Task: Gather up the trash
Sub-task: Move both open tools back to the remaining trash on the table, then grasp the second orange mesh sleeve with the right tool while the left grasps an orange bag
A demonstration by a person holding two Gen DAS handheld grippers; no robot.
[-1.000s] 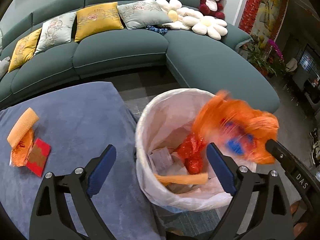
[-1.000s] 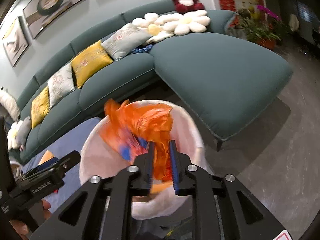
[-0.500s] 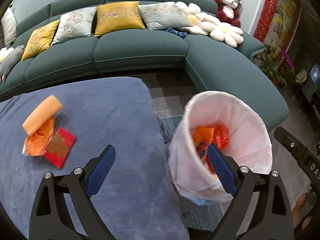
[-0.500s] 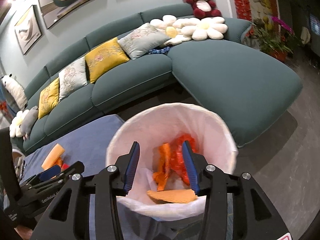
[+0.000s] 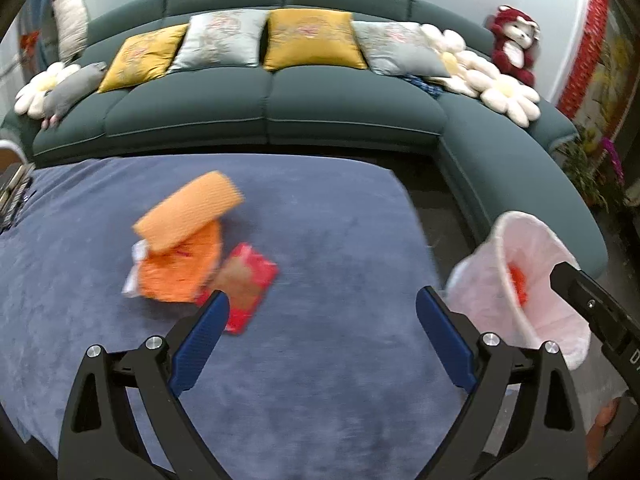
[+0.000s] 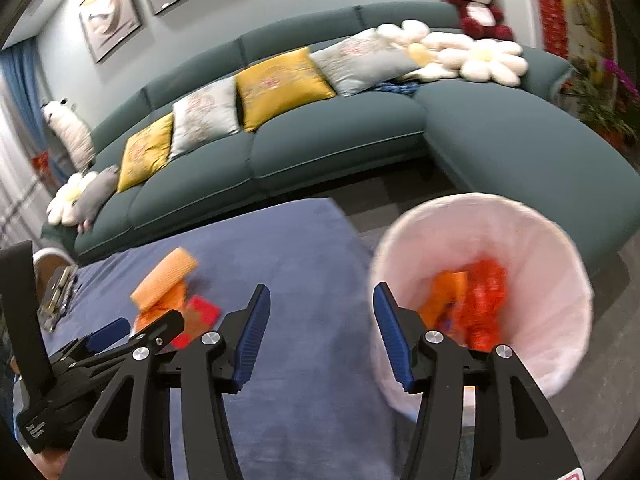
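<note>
On the blue counter [image 5: 320,360] lie an orange wrapper [image 5: 180,264] and a red packet [image 5: 244,284] — touching. The left gripper [image 5: 320,336] hangs over them, jaws spread, empty. The right gripper [image 6: 318,330] — jaws opening, empty — sits beside the bin [image 6: 540,248], which holds orange trash [image 6: 472,300].

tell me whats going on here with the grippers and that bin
A person is clearing trash off a blue cloth-covered table with two handheld grippers. Orange wrappers already lie in the white-lined bin. The right gripper is empty, its jaws opening beside the bin. The left gripper is open and empty, facing the remaining pile: an orange sponge, an orange wrapper and a red packet.
</note>
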